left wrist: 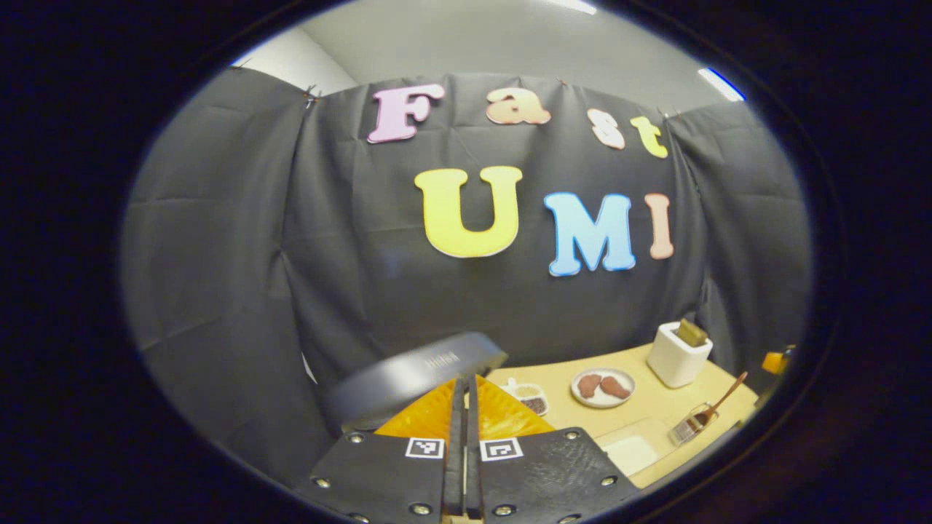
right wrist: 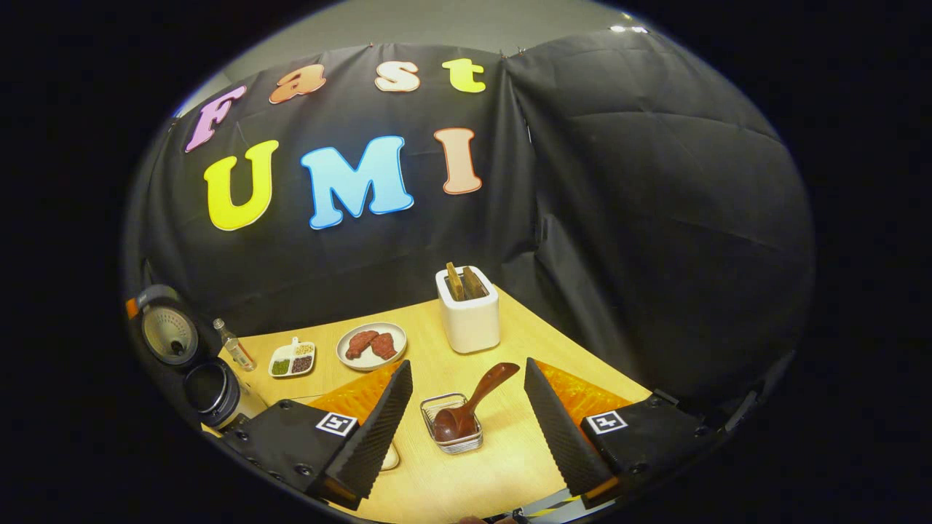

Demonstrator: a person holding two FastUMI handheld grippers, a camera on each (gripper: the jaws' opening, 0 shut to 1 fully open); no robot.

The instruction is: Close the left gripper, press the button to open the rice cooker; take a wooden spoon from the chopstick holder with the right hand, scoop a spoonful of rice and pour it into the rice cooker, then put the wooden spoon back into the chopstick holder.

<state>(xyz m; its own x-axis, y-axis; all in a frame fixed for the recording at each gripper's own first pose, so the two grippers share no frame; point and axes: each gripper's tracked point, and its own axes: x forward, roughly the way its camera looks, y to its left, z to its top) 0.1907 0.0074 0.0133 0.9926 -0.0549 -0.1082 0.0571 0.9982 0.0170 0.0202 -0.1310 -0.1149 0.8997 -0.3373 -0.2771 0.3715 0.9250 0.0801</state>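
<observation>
Glossy wooden spoon (right wrist: 477, 402) in a wire-metal chopstick holder (right wrist: 453, 426) on a smooth, matt wood-look table (right wrist: 502, 473).

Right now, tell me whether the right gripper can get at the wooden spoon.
Probably yes. The right gripper is open, and the wooden spoon lies in its wire holder straight ahead between the fingers, nothing blocking its handle.

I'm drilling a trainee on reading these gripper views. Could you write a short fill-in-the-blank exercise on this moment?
1. The right tongs stand ____, the wire holder ahead between them.
2. The wooden spoon rests bowl-down in the wire ____.
3. The rice cooker's lid is ____.
4. The plate of meat lies between the small divided dish and the white ____.

Missing words: open; holder; open; toaster
</observation>
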